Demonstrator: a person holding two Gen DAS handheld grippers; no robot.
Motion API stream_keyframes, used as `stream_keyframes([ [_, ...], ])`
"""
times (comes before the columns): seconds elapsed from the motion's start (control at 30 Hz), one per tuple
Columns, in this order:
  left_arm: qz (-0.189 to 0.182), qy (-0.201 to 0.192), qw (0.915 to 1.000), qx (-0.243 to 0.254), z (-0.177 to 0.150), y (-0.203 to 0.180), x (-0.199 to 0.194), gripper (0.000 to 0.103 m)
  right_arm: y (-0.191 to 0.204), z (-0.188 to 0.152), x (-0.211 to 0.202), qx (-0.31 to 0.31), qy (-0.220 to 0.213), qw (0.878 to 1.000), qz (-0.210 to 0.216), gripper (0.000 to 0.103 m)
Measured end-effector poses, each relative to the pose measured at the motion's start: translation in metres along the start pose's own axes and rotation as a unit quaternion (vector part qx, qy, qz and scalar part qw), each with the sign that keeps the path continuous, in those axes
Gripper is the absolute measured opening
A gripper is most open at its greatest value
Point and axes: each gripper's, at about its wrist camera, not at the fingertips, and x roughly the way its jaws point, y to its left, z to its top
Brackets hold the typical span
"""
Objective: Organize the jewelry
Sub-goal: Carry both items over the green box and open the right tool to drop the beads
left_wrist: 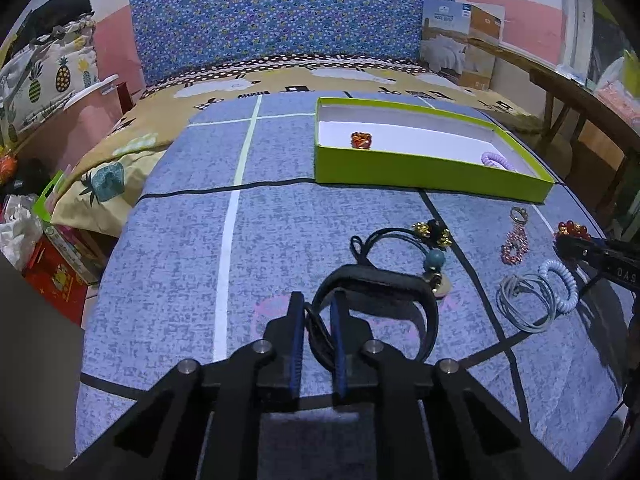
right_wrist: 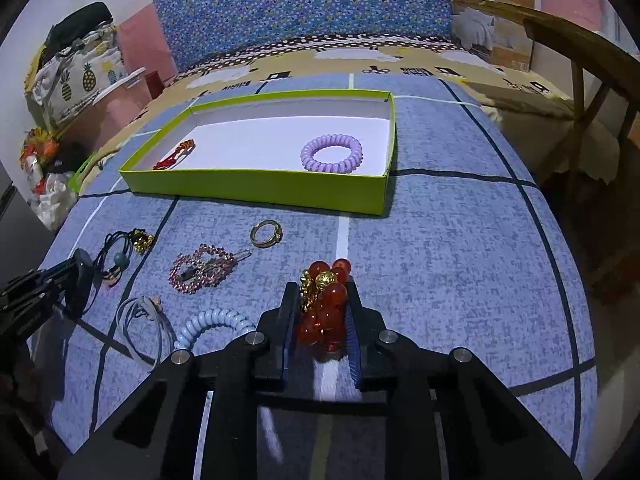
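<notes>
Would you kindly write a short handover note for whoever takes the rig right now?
Left tool: shut on the black band.
Right tool: shut on the red bead bracelet.
Done: purple coil tie and red clip lie in the green box.
Left on the blue cover: gold ring, pink hair clip, black cord ties, grey ties, pale blue coil, plus both held pieces.
</notes>
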Motion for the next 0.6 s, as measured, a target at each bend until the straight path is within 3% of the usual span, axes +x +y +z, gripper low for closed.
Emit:
stream_keyframes([
  [0.6,-0.055,-0.03,0.9979,-0.014,0.003,-0.004,-0.03,0.01,0.004,-0.004,-0.041,0.0,-0.046,0.999,0.028,0.021],
])
